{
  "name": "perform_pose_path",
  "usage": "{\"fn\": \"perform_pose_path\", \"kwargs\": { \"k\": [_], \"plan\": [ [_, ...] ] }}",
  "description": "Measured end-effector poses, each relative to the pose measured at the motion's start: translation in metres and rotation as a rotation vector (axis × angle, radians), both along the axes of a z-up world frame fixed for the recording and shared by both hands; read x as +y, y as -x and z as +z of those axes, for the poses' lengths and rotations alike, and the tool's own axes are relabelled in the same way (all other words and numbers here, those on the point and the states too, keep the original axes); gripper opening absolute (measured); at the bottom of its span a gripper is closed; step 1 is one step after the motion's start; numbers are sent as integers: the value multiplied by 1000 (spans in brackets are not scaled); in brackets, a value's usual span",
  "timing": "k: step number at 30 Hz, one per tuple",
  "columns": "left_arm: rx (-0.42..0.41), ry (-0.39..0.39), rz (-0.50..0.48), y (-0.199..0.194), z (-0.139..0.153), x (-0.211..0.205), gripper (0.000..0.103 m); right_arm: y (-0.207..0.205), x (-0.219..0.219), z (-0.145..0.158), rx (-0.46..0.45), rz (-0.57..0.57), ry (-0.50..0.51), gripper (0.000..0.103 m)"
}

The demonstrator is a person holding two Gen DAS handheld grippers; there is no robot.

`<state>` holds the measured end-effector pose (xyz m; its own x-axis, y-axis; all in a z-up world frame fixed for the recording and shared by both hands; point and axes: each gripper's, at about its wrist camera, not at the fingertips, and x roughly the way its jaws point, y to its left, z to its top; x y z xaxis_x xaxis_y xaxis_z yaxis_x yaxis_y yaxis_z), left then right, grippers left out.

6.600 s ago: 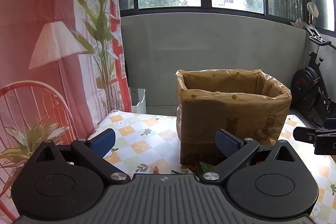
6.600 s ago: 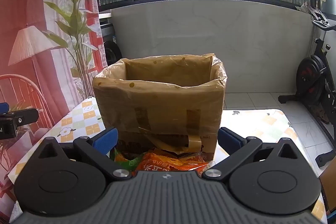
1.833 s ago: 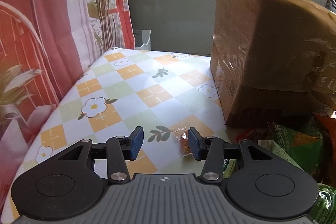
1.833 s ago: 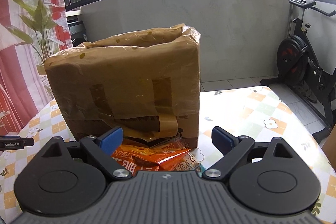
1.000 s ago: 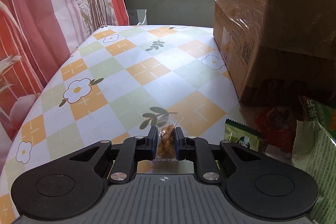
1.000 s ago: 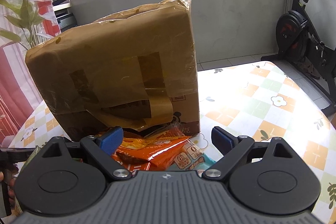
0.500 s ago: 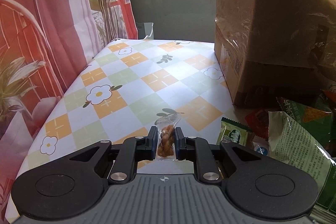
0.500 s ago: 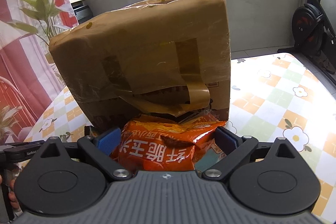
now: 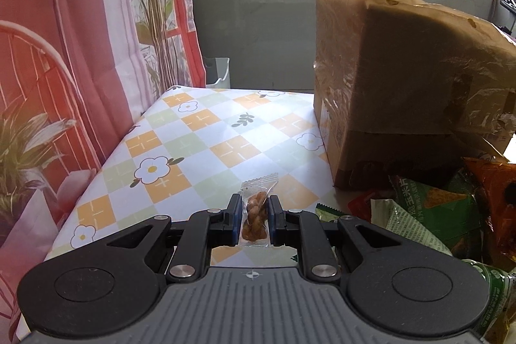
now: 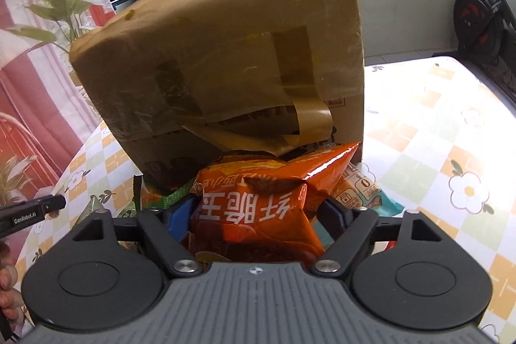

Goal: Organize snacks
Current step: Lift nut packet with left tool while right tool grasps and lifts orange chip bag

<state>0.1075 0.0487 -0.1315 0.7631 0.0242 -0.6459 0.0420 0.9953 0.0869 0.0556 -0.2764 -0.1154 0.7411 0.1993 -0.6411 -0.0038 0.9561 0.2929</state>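
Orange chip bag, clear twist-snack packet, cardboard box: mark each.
orange chip bag [image 10: 254,208]: right wrist view, printed front.
clear twist-snack packet [image 9: 254,215]: left wrist view, snack inside.
cardboard box [image 10: 225,54]: right wrist view, taped front face.

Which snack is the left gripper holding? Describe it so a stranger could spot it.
Start at the big brown cardboard box on the checked tablecloth. Left of the snack pile, the left gripper pinches a small clear packet: unlike the printed bags, it shows its golden twisted snack.
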Motion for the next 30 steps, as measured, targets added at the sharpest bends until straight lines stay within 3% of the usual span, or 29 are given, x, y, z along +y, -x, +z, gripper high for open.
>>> {"fn": "perform_pose_path", "kwargs": {
  "k": [17,30],
  "plan": [
    [-103,9,-45,31,38,-22,18,40,-6,27,-109,36,-7,69],
    [-217,27,-91,51,84,-37,18,61,-9,71,-289,58,26,69]
  ]
}}
